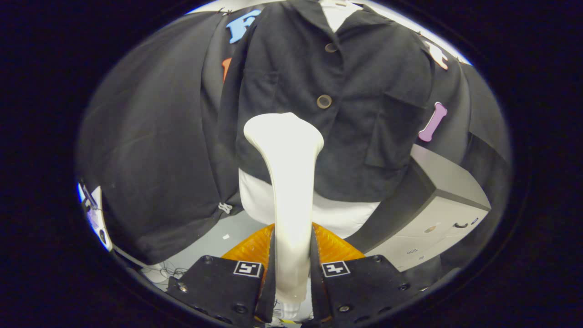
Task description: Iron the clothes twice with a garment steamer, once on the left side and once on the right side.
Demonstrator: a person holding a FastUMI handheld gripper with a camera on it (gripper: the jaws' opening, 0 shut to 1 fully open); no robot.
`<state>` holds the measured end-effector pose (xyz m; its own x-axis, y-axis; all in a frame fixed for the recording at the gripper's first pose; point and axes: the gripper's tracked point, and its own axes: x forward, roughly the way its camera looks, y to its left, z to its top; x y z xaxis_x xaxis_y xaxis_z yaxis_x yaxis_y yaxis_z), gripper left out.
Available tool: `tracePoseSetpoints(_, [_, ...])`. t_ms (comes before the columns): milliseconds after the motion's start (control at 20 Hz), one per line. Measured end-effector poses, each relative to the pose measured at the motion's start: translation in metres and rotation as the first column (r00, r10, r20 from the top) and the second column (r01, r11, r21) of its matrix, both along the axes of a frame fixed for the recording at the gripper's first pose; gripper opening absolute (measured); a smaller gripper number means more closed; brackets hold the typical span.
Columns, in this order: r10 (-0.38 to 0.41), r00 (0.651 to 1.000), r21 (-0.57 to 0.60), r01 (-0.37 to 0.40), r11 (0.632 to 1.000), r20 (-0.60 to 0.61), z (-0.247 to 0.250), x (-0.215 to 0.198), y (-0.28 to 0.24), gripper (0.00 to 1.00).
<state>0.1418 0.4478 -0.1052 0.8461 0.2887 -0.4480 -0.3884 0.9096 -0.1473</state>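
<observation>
A cream-white garment steamer (288, 182) stands up between my fingers, and my gripper (291, 269) is shut on its handle. Its broad head reaches the lower left front of a black buttoned jacket (346, 100) that hangs on a white mannequin torso (341, 214) just ahead. The head sits below and left of the jacket's lower button (324, 101). Whether the head touches the cloth is not clear. A chest pocket flap lies to the right of the buttons.
A grey cabinet (437, 200) with drawers stands to the right of the mannequin. An orange ribbed base (255, 248) lies under the torso, just beyond my fingers. Black cloth drapes the wall at left. Loose cables (168, 271) lie on the pale floor at lower left.
</observation>
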Motion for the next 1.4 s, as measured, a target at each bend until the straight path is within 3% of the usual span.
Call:
tracePoseSetpoints(550, [-0.084,0.983,0.188,0.053,0.981,0.166,0.129,-0.052,-0.179,0.35])
tracePoseSetpoints(1050, [-0.226,0.951,0.285,0.161,0.945,0.212,0.119,-0.131,-0.399,0.35])
tracePoseSetpoints(1400, [-0.243,0.939,0.294,0.167,0.941,0.244,0.087,-0.173,-0.468,0.35])
